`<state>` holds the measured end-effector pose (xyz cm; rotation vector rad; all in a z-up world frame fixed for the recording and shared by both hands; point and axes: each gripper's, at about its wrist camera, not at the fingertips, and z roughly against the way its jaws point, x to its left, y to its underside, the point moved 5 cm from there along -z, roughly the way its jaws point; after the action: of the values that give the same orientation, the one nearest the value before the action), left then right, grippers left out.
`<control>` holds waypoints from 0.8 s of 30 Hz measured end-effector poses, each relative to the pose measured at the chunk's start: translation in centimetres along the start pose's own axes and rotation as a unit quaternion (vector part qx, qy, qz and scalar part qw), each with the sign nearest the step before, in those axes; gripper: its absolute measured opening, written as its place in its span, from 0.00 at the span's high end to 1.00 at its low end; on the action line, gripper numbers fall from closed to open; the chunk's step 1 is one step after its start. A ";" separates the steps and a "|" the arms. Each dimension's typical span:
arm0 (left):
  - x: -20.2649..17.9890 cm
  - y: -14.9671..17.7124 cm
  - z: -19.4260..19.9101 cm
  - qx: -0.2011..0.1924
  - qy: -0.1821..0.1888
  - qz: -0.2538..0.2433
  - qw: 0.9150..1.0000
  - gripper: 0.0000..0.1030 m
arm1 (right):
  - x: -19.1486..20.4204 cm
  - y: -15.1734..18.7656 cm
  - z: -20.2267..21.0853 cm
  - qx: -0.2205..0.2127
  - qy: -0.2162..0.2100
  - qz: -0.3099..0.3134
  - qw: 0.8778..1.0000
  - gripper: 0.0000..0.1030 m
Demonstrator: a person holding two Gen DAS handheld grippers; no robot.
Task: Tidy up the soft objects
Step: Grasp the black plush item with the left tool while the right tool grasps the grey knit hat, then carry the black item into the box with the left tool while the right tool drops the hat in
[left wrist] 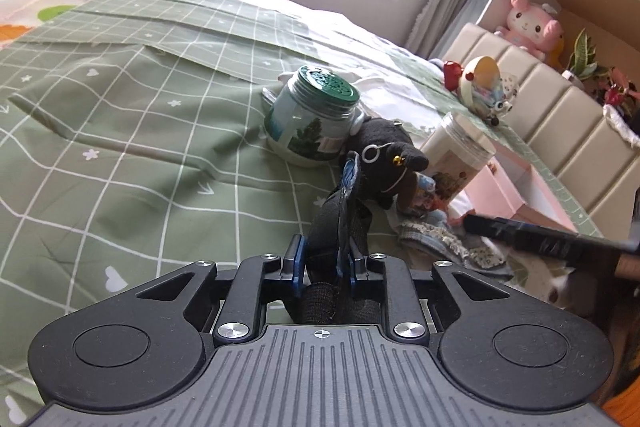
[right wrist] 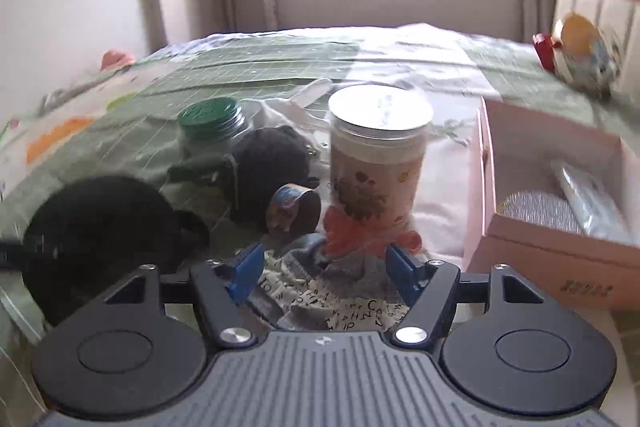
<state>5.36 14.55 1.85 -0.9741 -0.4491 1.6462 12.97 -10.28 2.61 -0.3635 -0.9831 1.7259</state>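
Observation:
My left gripper (left wrist: 325, 259) is shut on a black fabric piece with a blue patch (left wrist: 340, 215) and holds it above the green bedspread (left wrist: 120, 99). A black plush toy (left wrist: 384, 151) lies just beyond it, and shows in the right wrist view (right wrist: 268, 167) too. My right gripper (right wrist: 325, 267) is open, its blue pads either side of a lettered cloth (right wrist: 344, 307) and an orange soft piece (right wrist: 360, 235) on the bed. A black soft mass (right wrist: 100, 227) lies at the left of the right wrist view.
A green-lidded jar (left wrist: 312, 119) and a tall printed canister (right wrist: 378, 163) stand on the bed, with a tape roll (right wrist: 294, 213) between them. An open pink box (right wrist: 560, 187) sits to the right. A padded headboard (left wrist: 560, 123) and a pink plush (left wrist: 528, 23) are behind.

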 end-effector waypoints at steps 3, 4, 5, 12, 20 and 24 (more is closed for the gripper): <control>-0.6 0.3 0.0 0.000 -0.015 -0.036 0.999 0.78 | -2.3 0.0 0.9 0.004 -0.011 -0.039 0.999 0.34; -0.8 0.4 -0.1 0.003 -0.014 -0.044 0.999 0.78 | -3.1 0.0 1.3 0.003 -0.006 -0.046 0.999 0.34; -0.9 0.6 -0.3 0.007 -0.013 -0.047 0.999 0.78 | -4.0 -0.2 1.5 0.005 -0.004 -0.058 0.998 0.34; -0.8 1.6 -1.4 0.012 -0.015 -0.050 0.999 0.76 | -4.0 -0.6 -1.7 0.043 -0.012 -0.106 0.993 0.34; -1.1 1.8 -1.8 0.011 0.000 -0.050 0.999 0.75 | 0.4 0.8 -6.3 0.070 0.060 -0.014 0.996 0.33; -1.5 1.8 -2.5 0.016 0.000 -0.044 0.999 0.74 | 2.2 1.4 -5.6 0.071 0.046 0.048 0.995 0.54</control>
<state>6.25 12.09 -0.33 -0.9182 -0.4571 1.5698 14.97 -6.00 -1.39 -0.3989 -0.7833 1.8373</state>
